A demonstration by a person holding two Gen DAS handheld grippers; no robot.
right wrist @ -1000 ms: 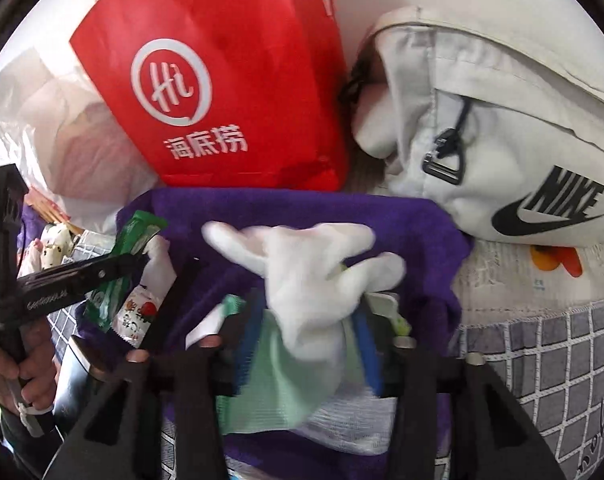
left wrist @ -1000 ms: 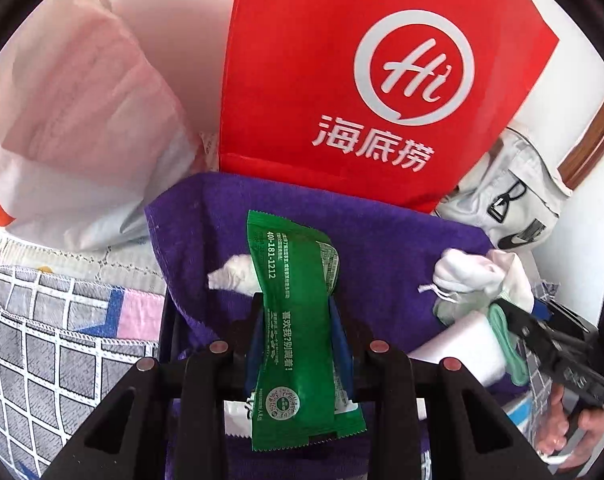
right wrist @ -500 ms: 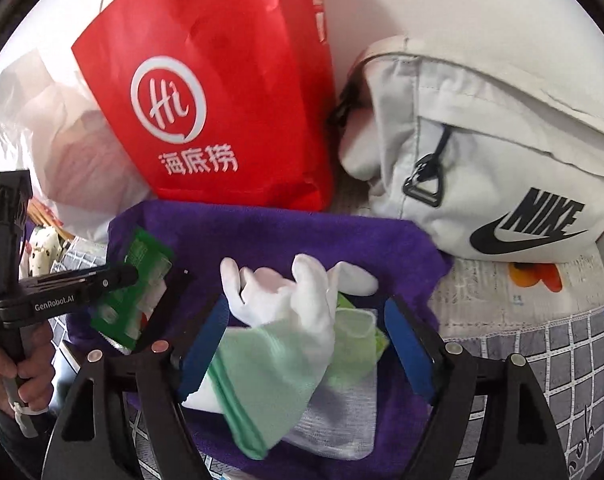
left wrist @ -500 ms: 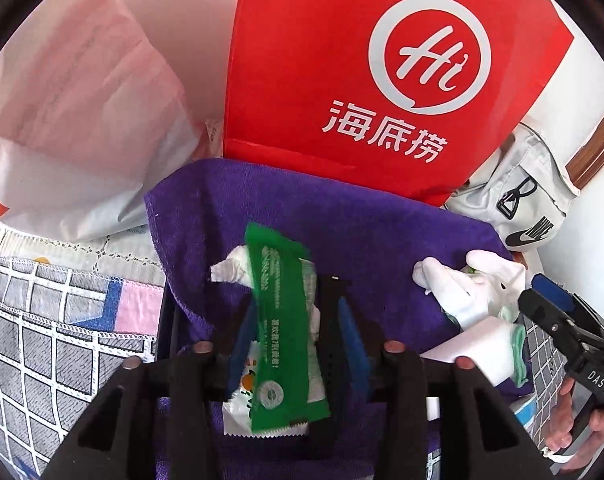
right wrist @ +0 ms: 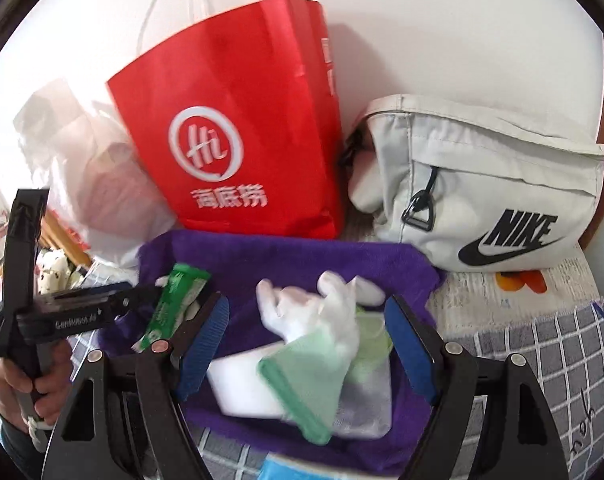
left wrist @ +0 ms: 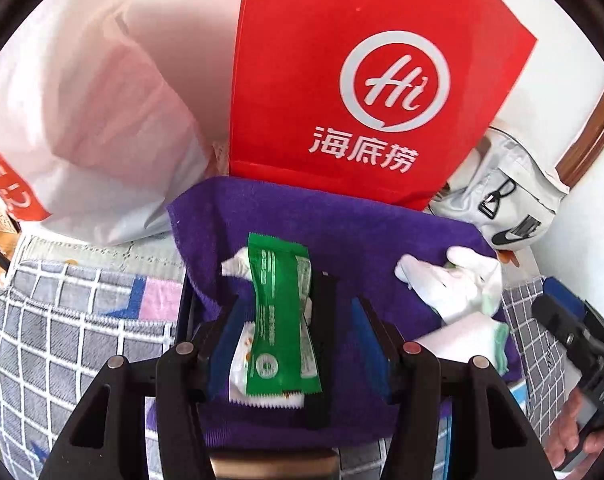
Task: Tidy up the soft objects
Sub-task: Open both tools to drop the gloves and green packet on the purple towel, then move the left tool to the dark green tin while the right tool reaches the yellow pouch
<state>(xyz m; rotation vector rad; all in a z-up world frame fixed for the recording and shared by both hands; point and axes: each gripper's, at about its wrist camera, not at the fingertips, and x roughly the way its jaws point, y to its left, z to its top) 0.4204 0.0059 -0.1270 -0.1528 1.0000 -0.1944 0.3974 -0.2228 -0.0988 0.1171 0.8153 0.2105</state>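
A green packet with white print lies on a purple towel in the lower middle of the left wrist view, resting partly over a white packet with a serrated bottom edge. Its long axis runs nearly straight up and down the frame, with the round logo end toward the bottom edge and the top tipped slightly left. The left gripper stands wide open around it, blue pads on either side and clear of the wrapper, so it has hold of nothing. In the right wrist view a white glove with a pale green cuff lies in the lower middle on the same towel, fingers pointing to the upper part of the frame and the cuff toward the bottom, its length tilted a little from upper left to lower right. It rests over a white pad and a clear pouch. The right gripper is also spread wide, its pads well to either side of the glove, gripping nothing. Behind the towel stand a red paper bag, a white plastic bag and a grey Nike pouch. A checked cloth covers the surface beneath.
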